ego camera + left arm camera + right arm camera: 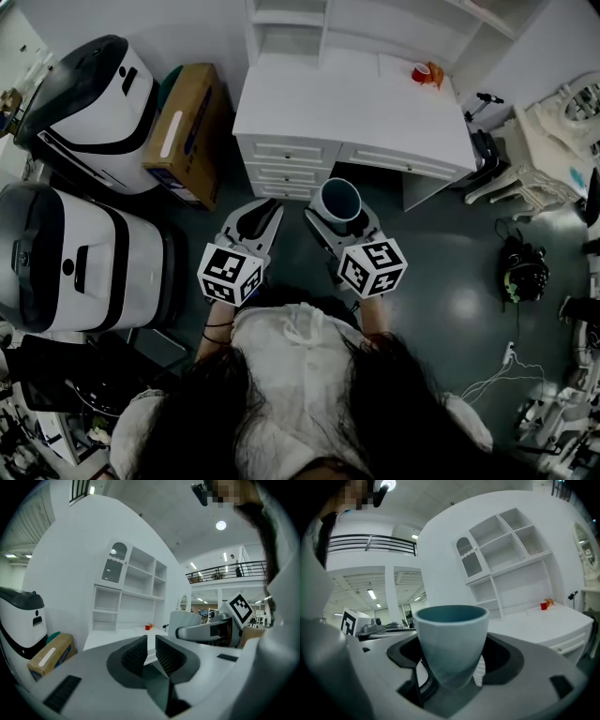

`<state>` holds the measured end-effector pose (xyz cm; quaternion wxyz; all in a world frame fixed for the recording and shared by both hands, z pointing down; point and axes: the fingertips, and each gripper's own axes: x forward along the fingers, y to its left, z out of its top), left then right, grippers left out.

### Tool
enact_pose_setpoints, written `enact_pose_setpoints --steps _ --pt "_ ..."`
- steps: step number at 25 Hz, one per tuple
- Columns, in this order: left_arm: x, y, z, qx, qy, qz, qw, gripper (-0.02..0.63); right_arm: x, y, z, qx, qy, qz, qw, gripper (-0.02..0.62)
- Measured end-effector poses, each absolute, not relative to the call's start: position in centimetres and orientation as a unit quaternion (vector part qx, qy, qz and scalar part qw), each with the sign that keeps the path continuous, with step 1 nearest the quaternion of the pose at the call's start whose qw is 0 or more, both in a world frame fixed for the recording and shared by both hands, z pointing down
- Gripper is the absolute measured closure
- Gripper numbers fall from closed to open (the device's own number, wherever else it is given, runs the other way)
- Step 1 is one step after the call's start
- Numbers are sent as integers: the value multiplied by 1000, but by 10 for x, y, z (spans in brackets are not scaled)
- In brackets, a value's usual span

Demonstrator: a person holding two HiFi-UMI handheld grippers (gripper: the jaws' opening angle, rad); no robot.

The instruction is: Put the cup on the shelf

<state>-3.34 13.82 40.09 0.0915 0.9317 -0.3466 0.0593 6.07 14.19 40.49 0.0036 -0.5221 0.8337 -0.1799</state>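
A pale blue-grey cup (451, 641) with a dark teal inside stands upright between the jaws of my right gripper (451, 667), which is shut on it. From the head view the cup (339, 200) is held in front of the white desk (356, 117), below its drawer fronts. My left gripper (260, 217) is beside it to the left, jaws nearly together with nothing between them (150, 654). The white shelf unit (506, 550) with open compartments rises behind the desk top.
A small red object (421, 72) with something orange lies at the desk's far right. A cardboard box (187, 131) leans left of the desk. Two large white and black machines (89, 112) stand at the left. White chairs (553, 141) and cables are at the right.
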Motion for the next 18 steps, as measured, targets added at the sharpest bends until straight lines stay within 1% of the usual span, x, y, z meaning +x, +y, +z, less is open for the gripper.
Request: enact_pose_setpoints --steps 8,18 --pt "-58 135 416 929 -347 62 112 543 36 141 416 -520 833 -188 -16 230" --pt "-74 103 427 918 -373 54 127 544 22 102 426 -498 845 -193 -28 230"
